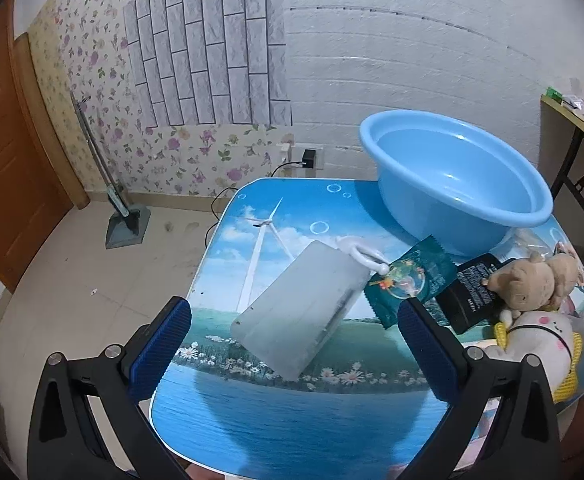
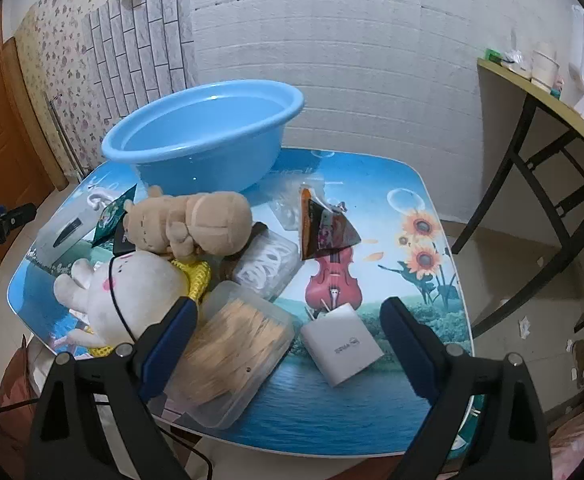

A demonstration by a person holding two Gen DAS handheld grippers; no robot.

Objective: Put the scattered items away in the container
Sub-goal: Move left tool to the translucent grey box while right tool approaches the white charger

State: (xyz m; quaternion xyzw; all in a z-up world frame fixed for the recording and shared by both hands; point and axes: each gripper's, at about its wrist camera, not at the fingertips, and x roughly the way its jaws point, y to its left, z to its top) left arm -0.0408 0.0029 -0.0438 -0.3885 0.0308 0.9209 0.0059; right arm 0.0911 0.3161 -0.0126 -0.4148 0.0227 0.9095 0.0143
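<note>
A light blue basin [image 1: 456, 178] stands empty at the table's far side, also in the right wrist view [image 2: 207, 136]. My left gripper [image 1: 294, 344] is open above a frosted flat case [image 1: 298, 314]. Beside the case lie a white hook [image 1: 362, 254], a green packet [image 1: 410, 280] and a black bottle [image 1: 474, 292]. My right gripper [image 2: 287, 338] is open and empty above a clear tub of cotton swabs [image 2: 233, 350] and a white charger [image 2: 342, 346]. A brown plush [image 2: 189, 222] and a white plush [image 2: 121, 290] lie left of it.
A clear box of white pieces [image 2: 265, 266] and an orange-black snack packet [image 2: 324, 230] lie mid-table. The picture-printed table [image 2: 424, 248] is small, with floor all around. A yellow-topped side table [image 2: 540, 92] stands right. A dustpan [image 1: 125, 226] and wall socket [image 1: 308, 158] are at the wall.
</note>
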